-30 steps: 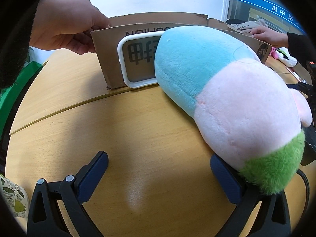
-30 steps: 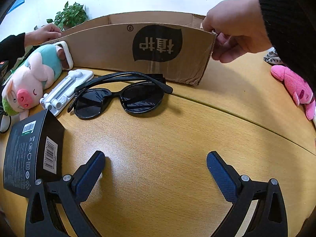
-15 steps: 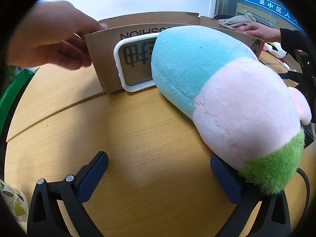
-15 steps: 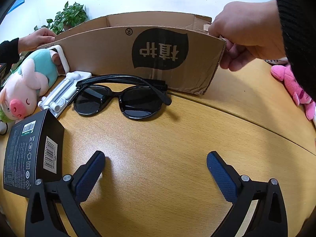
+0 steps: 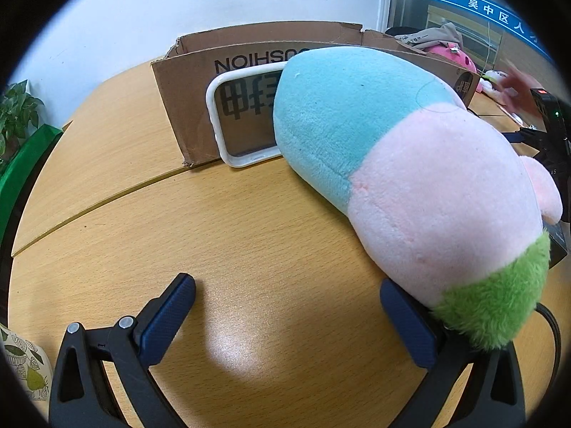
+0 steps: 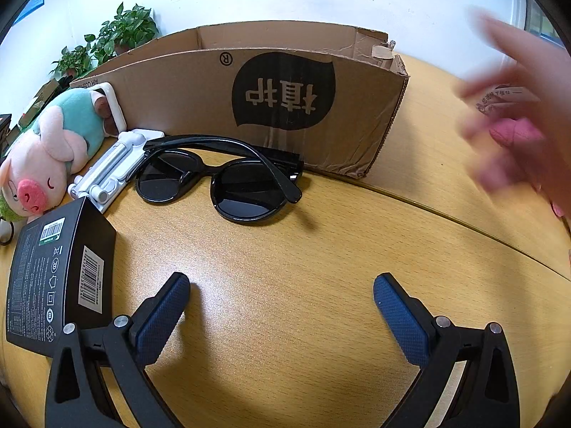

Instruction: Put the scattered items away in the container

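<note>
A brown cardboard box stands at the back of the wooden table, and its left end fills the left wrist view. A plush pig in blue, pink and green lies against it, resting on my left gripper's right finger. A white-framed clear case leans on the box. Black sunglasses, a white folding stand and a black carton lie before the box; the pig shows at far left. My left gripper and right gripper are both open and hold nothing.
A blurred hand hangs at the right over a pink plush toy. Potted plants stand behind the box. A black cable runs beside the pig. Bare wooden tabletop lies in front of both grippers.
The hands that held both ends of the box have let go; the one on the right is moving away, blurred. The box sits closer to the sunglasses. Both grippers stay open.
</note>
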Tool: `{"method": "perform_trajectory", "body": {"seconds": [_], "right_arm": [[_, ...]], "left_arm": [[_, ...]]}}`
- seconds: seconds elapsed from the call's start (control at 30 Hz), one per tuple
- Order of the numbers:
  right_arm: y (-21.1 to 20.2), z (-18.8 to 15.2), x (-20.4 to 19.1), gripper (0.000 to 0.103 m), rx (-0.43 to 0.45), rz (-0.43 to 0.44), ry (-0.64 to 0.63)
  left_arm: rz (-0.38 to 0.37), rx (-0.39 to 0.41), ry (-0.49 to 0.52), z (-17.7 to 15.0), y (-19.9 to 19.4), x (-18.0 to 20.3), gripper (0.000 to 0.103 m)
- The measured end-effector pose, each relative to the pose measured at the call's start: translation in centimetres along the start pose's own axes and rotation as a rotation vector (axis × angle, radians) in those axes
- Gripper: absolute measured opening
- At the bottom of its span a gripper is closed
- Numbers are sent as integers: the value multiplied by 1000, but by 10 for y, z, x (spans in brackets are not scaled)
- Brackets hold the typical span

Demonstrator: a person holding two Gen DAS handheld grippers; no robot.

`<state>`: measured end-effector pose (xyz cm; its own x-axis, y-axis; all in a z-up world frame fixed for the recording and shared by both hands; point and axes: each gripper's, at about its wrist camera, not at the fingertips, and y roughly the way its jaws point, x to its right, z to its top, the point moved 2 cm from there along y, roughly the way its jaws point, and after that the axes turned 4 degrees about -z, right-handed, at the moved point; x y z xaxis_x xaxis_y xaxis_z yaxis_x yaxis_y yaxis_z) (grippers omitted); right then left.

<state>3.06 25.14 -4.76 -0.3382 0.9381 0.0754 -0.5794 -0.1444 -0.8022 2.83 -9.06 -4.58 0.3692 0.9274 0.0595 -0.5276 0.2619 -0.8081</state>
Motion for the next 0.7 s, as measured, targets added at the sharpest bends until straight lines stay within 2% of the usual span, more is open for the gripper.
{"method": "perform_trajectory", "body": {"seconds": [0.7], "right_arm": [[5, 3, -2, 103, -3, -27, 34]], "left_arm": [[4, 1, -1, 2, -1, -4, 103]]}}
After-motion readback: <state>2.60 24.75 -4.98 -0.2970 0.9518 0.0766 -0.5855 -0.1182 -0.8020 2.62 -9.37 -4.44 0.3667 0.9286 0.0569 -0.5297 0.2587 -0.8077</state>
